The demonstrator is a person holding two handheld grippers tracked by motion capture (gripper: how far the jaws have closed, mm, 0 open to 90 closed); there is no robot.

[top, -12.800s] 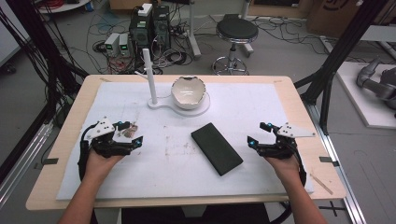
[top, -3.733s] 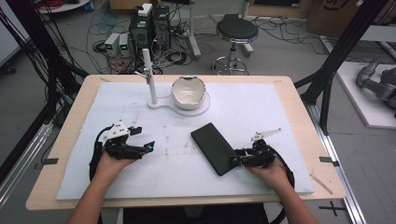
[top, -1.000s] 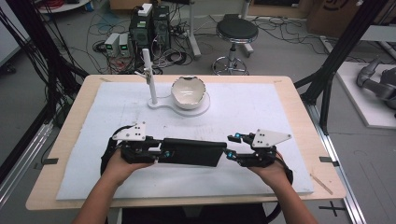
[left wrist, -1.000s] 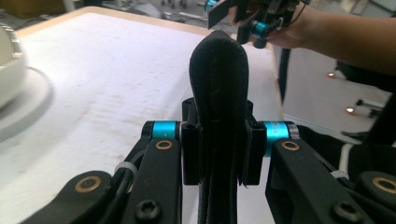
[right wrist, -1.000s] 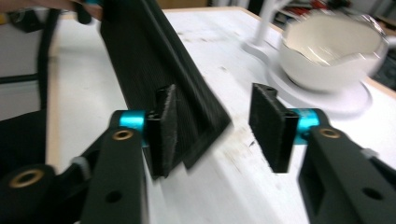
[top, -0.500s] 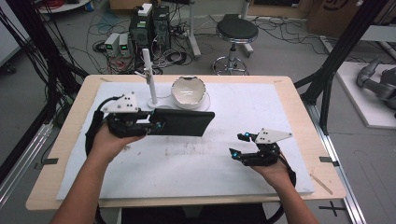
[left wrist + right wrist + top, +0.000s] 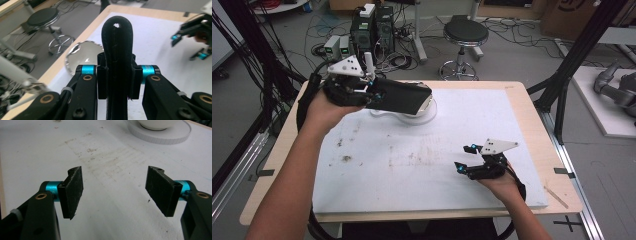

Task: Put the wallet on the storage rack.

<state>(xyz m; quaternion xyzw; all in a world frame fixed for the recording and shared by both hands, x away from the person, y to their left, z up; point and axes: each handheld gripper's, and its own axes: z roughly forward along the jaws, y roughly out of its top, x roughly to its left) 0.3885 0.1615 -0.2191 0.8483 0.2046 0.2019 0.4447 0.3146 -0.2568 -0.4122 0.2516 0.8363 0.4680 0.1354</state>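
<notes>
High view: a flat black case (image 7: pixel 404 97) with rounded corners is held off the bench (image 7: pixel 522 95) in the left claw (image 7: pixel 371 94), above the white bowl (image 7: pixel 428 101) and its round white base (image 7: pixel 422 116). In the left gripper view the case (image 7: pixel 118 62) is seen edge-on, soft-looking with a stitched seam and a small hole near its rounded end, and is pinched between the two black jaws just ahead of the blue fittings. The right claw (image 7: pixel 466 159) is held low over the stained white mat (image 7: pixel 412 165), well apart from the case; in the right gripper view its jaws are spread wide, their rough, woven-textured pads (image 7: pixel 75 191) facing each other with nothing between. Compared with half a second earlier, the case has been carried slightly farther from the person and now overlaps the bowl, while the right claw has stayed near the same spot.
</notes>
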